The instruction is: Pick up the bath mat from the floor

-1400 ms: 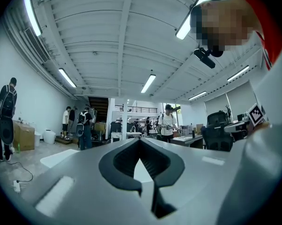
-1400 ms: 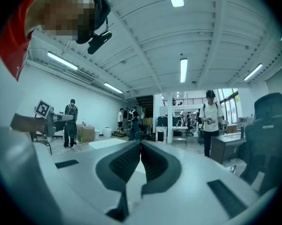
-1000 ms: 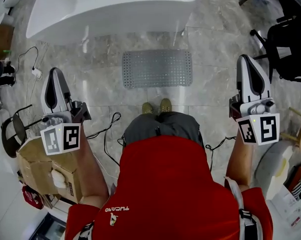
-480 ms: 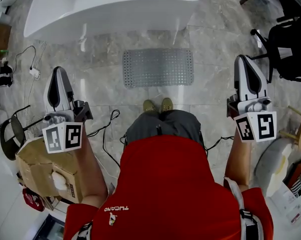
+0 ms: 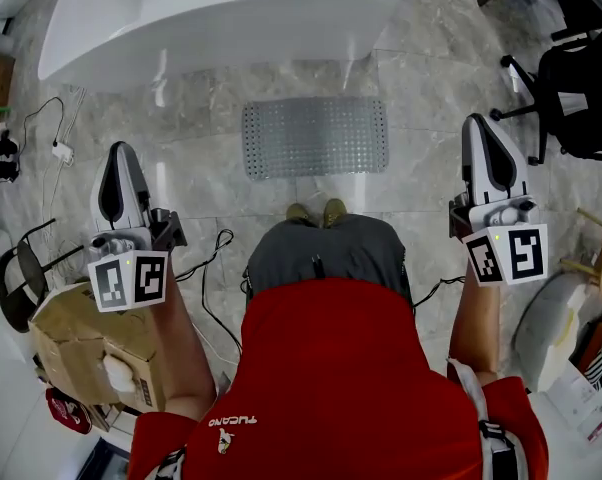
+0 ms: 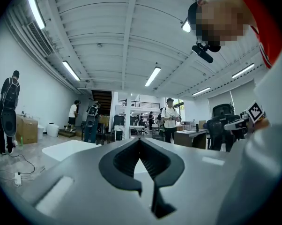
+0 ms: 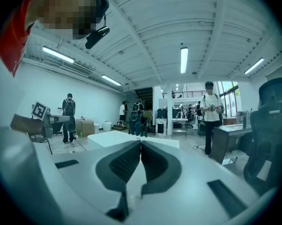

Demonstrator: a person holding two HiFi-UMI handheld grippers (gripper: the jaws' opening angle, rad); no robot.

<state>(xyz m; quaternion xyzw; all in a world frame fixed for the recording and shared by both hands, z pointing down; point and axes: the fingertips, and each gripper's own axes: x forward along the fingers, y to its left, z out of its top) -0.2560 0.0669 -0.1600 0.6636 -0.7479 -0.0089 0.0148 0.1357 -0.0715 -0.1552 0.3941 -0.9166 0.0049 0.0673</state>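
Below and ahead of my jaws, the mat (image 5: pixel 316 136) lies flat on the floor (image 5: pixel 431 168), untouched. My left gripper (image 5: pixel 124 151) and right gripper (image 5: pixel 474 121) are closed, empty. Pickup not begun.

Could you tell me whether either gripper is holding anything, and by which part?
Nothing is held: the left gripper and right gripper are shut and empty; the bath mat lies on the floor.

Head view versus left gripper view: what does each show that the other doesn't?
Only the head view: the bath mat flat on the floor ahead of the person's shoes, and a cardboard box. Only the left gripper view: the left claw shut on nothing, people standing far off, ceiling lights. Both: the white bathtub and the right claw.
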